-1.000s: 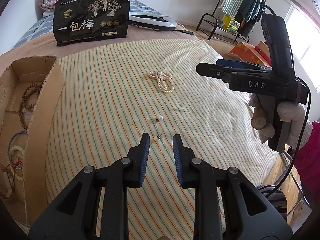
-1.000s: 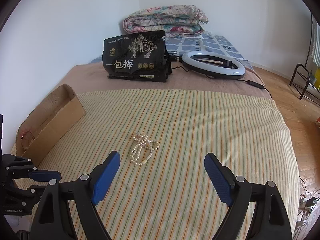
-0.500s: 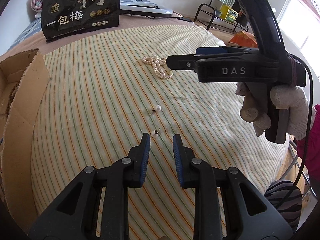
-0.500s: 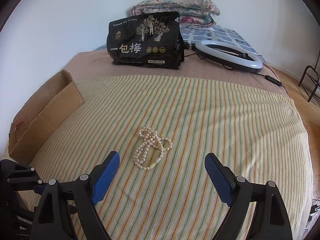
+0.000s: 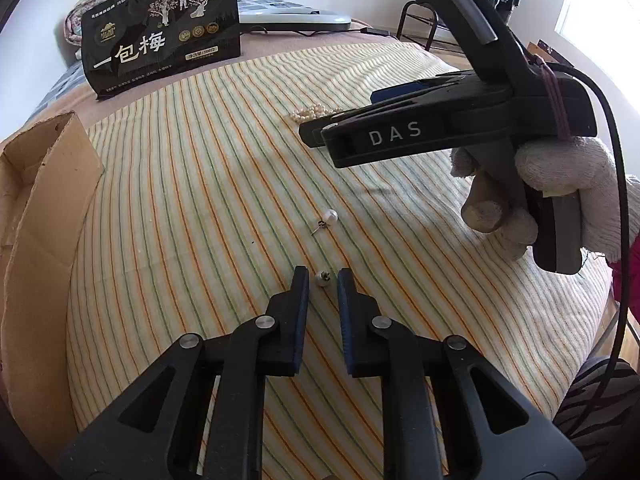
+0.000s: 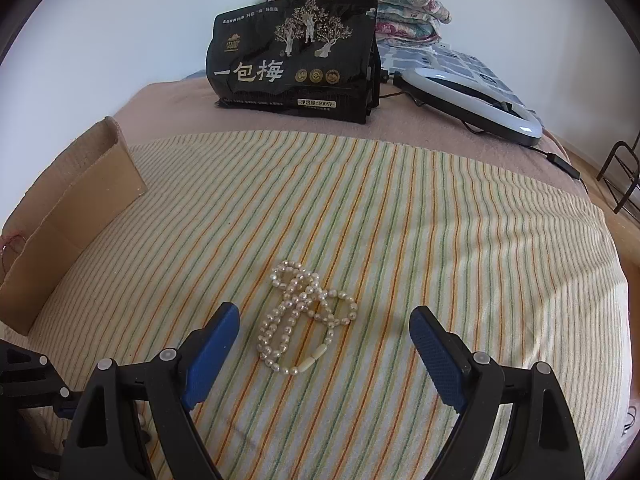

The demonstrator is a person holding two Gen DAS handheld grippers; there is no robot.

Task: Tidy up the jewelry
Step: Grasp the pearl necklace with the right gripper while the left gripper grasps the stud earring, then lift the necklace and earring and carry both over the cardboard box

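Down low, the left claw (image 5: 323,274) brackets a pearl earring (image 5: 322,278) ungripped, while the wide-spread right claw (image 6: 324,324) flanks the pearl necklace (image 6: 302,316).

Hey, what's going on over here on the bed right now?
A person is sorting jewelry with two handheld grippers. The left gripper sits low over the striped blanket, its fingers narrowly open on either side of a pearl earring; a second earring lies just beyond. The right gripper is wide open, lined up on the pearl necklace. Nothing is gripped yet. A cardboard box sits at the left.
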